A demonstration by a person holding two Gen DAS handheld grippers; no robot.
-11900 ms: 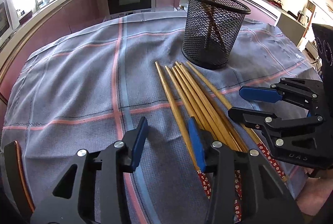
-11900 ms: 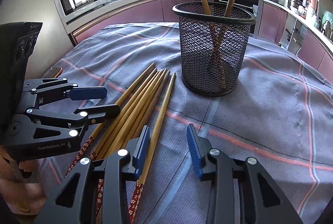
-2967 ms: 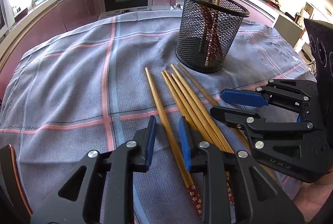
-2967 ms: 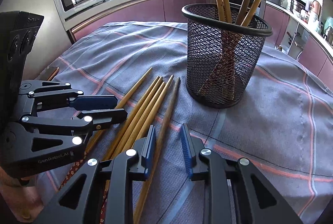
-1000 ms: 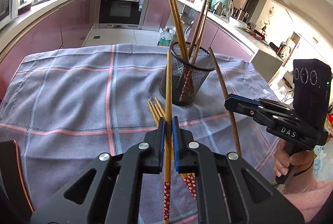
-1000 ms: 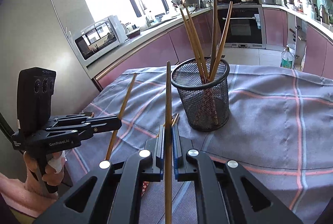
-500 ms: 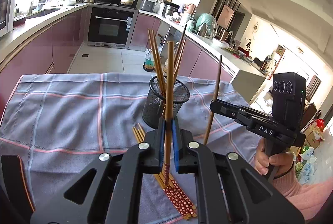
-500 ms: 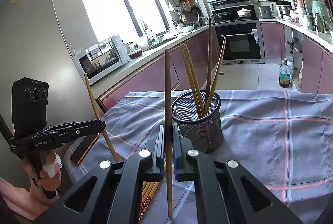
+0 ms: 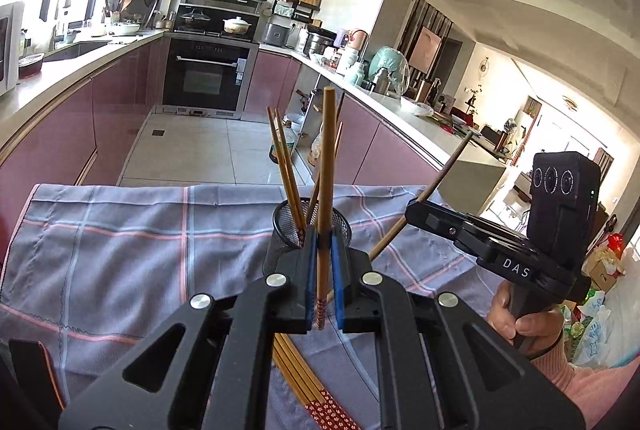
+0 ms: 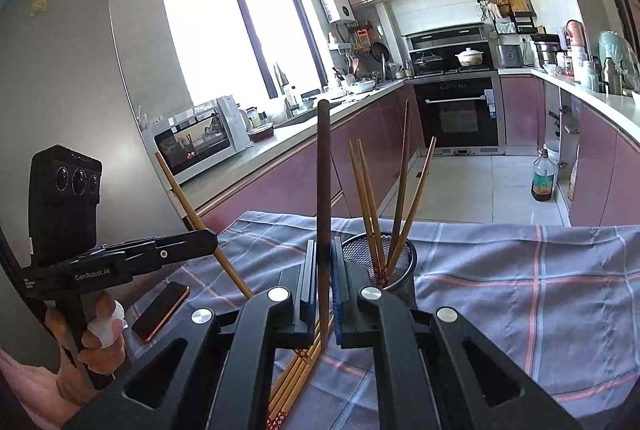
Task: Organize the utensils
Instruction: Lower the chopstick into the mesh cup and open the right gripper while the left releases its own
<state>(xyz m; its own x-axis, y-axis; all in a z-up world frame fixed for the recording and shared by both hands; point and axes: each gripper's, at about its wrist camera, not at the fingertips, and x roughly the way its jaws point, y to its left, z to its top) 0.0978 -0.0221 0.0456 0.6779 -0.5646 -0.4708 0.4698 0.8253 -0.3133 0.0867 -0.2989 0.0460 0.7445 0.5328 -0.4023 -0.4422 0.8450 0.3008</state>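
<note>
With each pair of blue pads (image 9: 337, 278) pinched tight on a single chopstick, both tools are loaded: the left gripper (image 9: 321, 280) clamps its chopstick (image 9: 326, 186) near the patterned end, shaft upright and plain tip highest, and the right gripper (image 10: 322, 284) clamps a darker chopstick (image 10: 322, 190) low on its length, likewise close to vertical. Both sticks hang clear above the checked cloth (image 9: 120, 242). Mesh cup (image 10: 400, 258) stands just beyond the fingers in both views, four sticks already leaning in it; a loose bundle of chopsticks (image 9: 298, 366) lies on the cloth under the grippers. Judgement: step in hand is carry-and-drop into the cup. To do well: bring one stick over the rim at a time so the two tools do not cross; keep the shaft near vertical, lower end inside the rim before letting go; aim for the gap between the leaning sticks, since a knock could tip the light cup. Phone (image 10: 160, 310) at the cloth's edge is well clear.
</note>
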